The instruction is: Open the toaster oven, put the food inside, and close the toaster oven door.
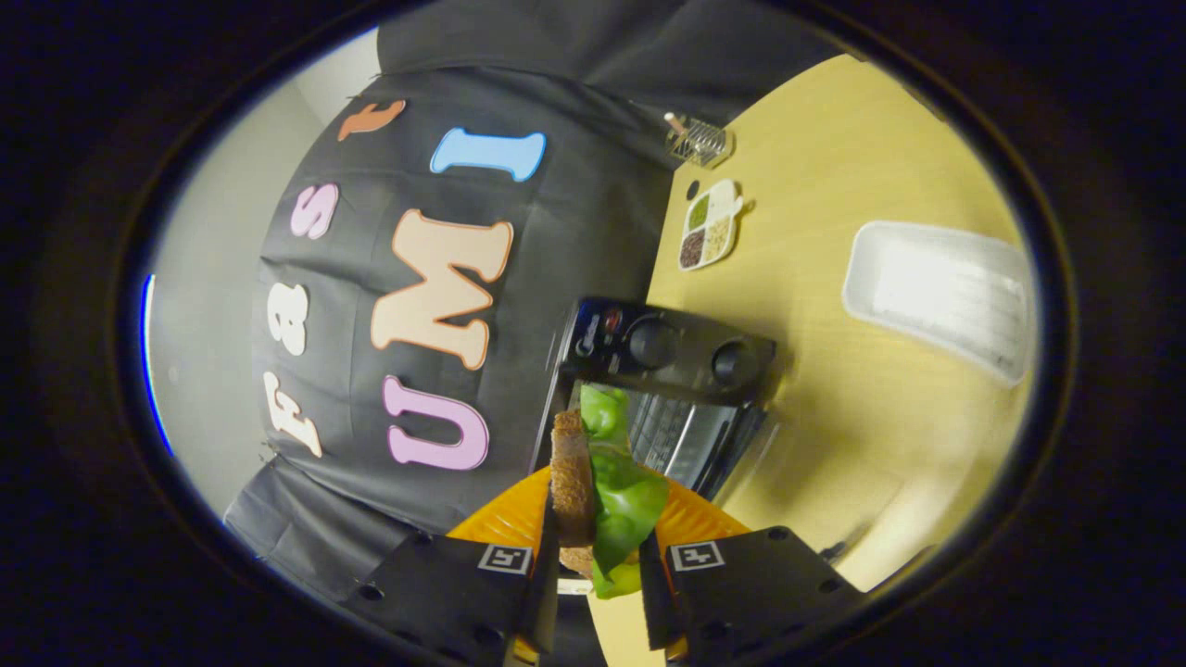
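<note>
My gripper is shut on the food, a sandwich of brown bread and green lettuce, which stands up between the two fingers. Right behind it lies an orange plate. Just beyond the sandwich stands the black toaster oven with two round knobs. Its wire rack shows inside, and the glass door seems to hang open toward the table. The whole view is rolled sideways.
The oven stands on a light wooden table against the black cloth wall. A white rectangular tray lies farther out on the table. A small divided dish of seasonings and a small wire holder sit near the wall.
</note>
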`<action>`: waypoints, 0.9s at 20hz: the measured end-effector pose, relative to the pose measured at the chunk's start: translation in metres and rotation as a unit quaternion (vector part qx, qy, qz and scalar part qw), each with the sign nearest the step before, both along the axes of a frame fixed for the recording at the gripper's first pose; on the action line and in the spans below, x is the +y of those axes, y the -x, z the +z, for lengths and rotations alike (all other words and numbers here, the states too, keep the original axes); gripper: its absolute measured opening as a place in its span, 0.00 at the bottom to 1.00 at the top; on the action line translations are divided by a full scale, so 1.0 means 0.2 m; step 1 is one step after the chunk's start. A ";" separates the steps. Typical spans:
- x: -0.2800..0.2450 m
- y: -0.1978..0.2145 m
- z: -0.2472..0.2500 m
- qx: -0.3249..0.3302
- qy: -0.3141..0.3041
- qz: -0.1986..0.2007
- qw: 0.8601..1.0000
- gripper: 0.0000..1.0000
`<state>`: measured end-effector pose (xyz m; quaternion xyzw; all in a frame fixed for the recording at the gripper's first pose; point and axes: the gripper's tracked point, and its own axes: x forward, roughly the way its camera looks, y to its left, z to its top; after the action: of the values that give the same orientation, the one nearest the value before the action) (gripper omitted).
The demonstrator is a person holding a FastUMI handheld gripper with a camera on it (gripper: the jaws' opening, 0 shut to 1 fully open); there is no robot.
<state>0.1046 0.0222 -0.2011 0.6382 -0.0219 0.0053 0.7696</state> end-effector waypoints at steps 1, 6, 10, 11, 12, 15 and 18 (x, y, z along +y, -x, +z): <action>0.04 -0.06 0.01 0.002 0.001 -0.002 1.000 0.40; 0.19 -0.27 -0.01 0.012 0.023 -0.019 0.999 0.40; 0.24 -0.40 -0.01 0.018 0.043 -0.043 0.998 0.40; 0.25 -0.43 -0.02 0.027 0.048 -0.051 0.997 0.40; 0.26 -0.46 -0.01 0.032 0.052 -0.057 0.997 0.40; 0.25 -0.51 -0.02 0.051 0.071 -0.074 0.993 0.39; 0.20 -0.49 -0.03 0.076 0.107 -0.100 0.986 0.44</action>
<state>0.2035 0.0632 -0.2073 0.5449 -0.0260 -0.1179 0.8297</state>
